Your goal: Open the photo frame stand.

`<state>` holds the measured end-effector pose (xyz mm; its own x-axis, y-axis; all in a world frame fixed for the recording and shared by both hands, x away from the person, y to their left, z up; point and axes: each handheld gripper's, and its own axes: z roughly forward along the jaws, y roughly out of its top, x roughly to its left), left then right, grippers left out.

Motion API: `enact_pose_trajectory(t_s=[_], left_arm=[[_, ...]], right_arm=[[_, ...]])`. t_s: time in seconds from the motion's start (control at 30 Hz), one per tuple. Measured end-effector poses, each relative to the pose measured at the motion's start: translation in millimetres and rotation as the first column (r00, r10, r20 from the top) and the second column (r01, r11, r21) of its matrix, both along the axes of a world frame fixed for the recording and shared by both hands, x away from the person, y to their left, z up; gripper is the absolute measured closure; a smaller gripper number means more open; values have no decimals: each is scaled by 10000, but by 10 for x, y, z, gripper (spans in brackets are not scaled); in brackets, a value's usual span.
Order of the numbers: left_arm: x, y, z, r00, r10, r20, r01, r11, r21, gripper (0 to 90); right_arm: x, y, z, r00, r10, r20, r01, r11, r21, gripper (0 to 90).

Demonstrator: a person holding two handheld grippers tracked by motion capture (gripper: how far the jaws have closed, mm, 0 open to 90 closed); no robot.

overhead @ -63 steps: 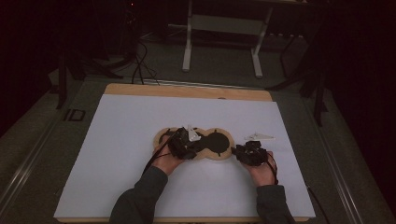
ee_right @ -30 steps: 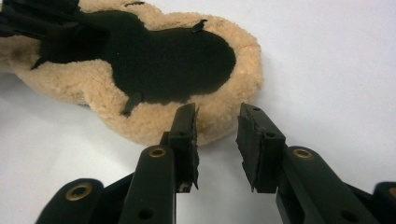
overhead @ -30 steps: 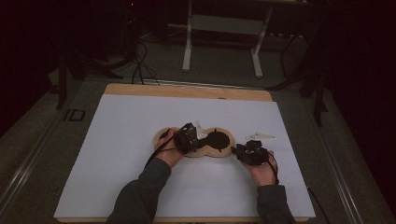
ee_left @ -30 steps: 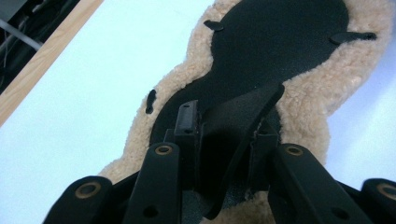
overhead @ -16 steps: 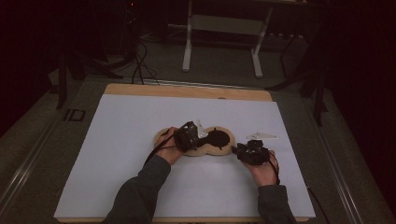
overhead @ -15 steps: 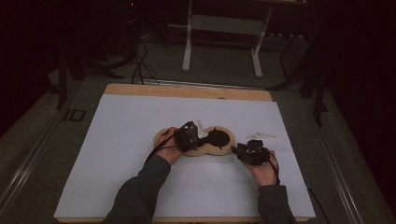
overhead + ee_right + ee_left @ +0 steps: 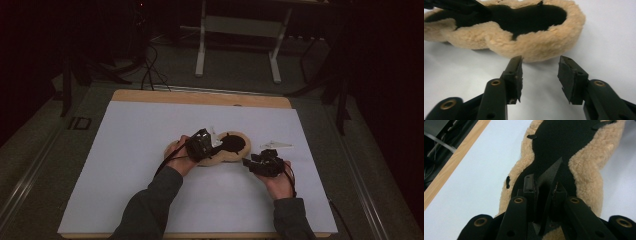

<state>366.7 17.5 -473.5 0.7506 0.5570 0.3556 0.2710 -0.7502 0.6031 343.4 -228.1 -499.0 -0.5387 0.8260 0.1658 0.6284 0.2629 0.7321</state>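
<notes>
Two grippers work a fleece-edged black pad [image 7: 227, 148] mid-table [image 7: 125, 165]. Left gripper [image 7: 545, 190] has been closing, its fingers now clenched on a lifted black flap [image 7: 550, 173]. Right gripper [image 7: 540, 68], just opening, released nearby; folding seems barely begun.

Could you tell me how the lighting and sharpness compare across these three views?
High view: dim, surroundings nearly black, white table cover lit evenly. Left gripper view: fleece-edged black pad sharp, near jaws soft. Right gripper view: bright, soft shadow under the pad, jaw bases blurred.
</notes>
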Motion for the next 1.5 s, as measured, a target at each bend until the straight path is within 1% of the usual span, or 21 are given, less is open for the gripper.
enact_pose_trajectory(t_s=[0.2,0.3,0.43,0.57,0.7,0.8,0.83,0.87,0.9,0.93,1.0,1.03,1.17,1.2,1.23,1.37,1.43,1.5], left_arm=[[-11,0,17,10000,85,50,-85,9999,-98,816],[-19,5,31,9999,125,24,-125,9998,-174,821],[-34,-3,36,9999,130,79,-129,9996,-236,829],[-56,-6,51,9999,84,118,-81,9997,-231,838],[-94,5,63,9998,40,174,-34,9994,-333,846],[-125,11,58,9997,57,231,-48,9991,-424,847],[-134,12,55,9997,71,236,-60,9989,-465,846],[-134,12,55,9997,71,236,-60,9989,-465,846],[-158,13,45,9994,137,323,-119,9985,-542,846],[-164,13,43,9993,154,346,-134,9982,-582,845],[-167,13,43,9993,160,351,-139,9981,-598,845],[-176,6,44,9991,179,374,-157,9981,-596,845],[-202,-5,53,9988,183,452,-154,9978,-643,850],[-202,-5,53,9988,183,452,-154,9978,-643,851],[-221,-5,53,9986,215,492,-178,9971,-740,852],[-262,-1,45,9975,310,628,-256,9961,-850,851],[-279,1,42,9972,311,674,-255,9962,-828,850],[-293,-4,35,9969,339,706,-279,9960,-847,848]], right_arm=[[14,48,1,9997,-23,-237,28,9998,217,437],[28,73,-11,9992,8,-403,12,9988,492,404],[46,139,-22,9977,-78,-668,135,9962,857,368],[78,216,-31,9958,-251,-878,367,9904,1331,354],[90,295,-43,9948,-169,-1005,312,9894,1417,338],[104,299,-41,9935,-174,-1121,348,9873,1553,332],[111,290,-33,9930,-160,-1174,355,9854,1666,332],[111,290,-33,9930,-160,-1174,355,9854,1666,332],[122,267,-13,9916,-176,-1283,410,9825,1815,332],[127,254,-7,9915,-167,-1292,404,9822,1833,332],[141,225,3,9907,-212,-1346,481,9786,2002,333],[154,205,7,9894,-215,-1439,525,9750,2159,333],[192,171,32,9861,-257,-1639,670,9654,2521,333],[192,171,32,9861,-257,-1639,670,9654,2521,333],[212,164,53,9852,-294,-1688,739,9617,2640,333],[245,173,79,9833,-331,-1791,809,9604,2667,332],[267,179,78,9824,-328,-1837,822,9598,2683,328],[291,183,72,9796,-300,-1987,854,9572,2765,324]])
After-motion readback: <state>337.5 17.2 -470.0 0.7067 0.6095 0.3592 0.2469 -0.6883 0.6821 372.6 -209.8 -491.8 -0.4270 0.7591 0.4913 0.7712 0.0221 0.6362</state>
